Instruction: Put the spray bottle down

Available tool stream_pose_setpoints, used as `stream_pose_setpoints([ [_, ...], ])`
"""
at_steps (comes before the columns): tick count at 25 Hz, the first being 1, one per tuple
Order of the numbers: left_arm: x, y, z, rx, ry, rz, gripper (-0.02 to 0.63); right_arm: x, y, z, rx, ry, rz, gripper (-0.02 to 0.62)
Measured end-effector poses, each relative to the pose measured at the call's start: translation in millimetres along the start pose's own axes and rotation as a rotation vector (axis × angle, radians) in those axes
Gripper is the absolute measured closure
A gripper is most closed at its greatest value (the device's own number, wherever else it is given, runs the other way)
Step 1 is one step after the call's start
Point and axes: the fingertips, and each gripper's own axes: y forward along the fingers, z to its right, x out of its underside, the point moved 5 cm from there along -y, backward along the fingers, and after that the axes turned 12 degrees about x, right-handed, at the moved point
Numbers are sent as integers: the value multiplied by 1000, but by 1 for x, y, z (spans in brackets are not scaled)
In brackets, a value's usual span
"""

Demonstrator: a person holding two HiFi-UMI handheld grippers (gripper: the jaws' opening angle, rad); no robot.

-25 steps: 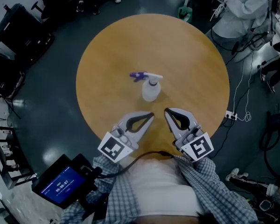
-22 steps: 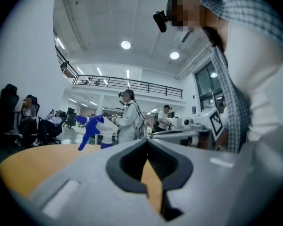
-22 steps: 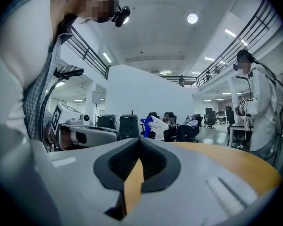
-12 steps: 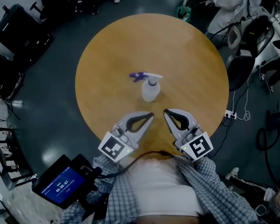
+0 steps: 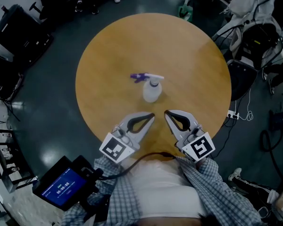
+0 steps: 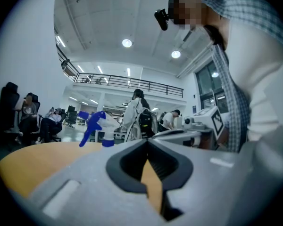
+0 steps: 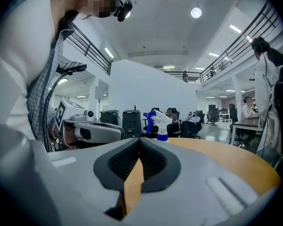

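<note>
Amber, smooth laminate covers the round surface [image 5: 108,51]. Just left of the spray bottle [image 5: 152,90] and nearer the person, the left tool [image 5: 153,115] is held level, its grey moulded jaws pressed together on nothing. The bottle is stood upright, untouched, so the release is judged complete. Its rounded body appears translucent, its trigger head white and purple-blue. Just right of the bottle, the right tool [image 5: 166,112] is likewise closed and empty.
</note>
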Motion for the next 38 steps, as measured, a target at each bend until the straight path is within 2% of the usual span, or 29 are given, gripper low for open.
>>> stream_pose_setpoints([
  [38, 1, 1, -1, -19, -9, -13, 606, 1, -1, 1, -13, 2, -28, 592],
])
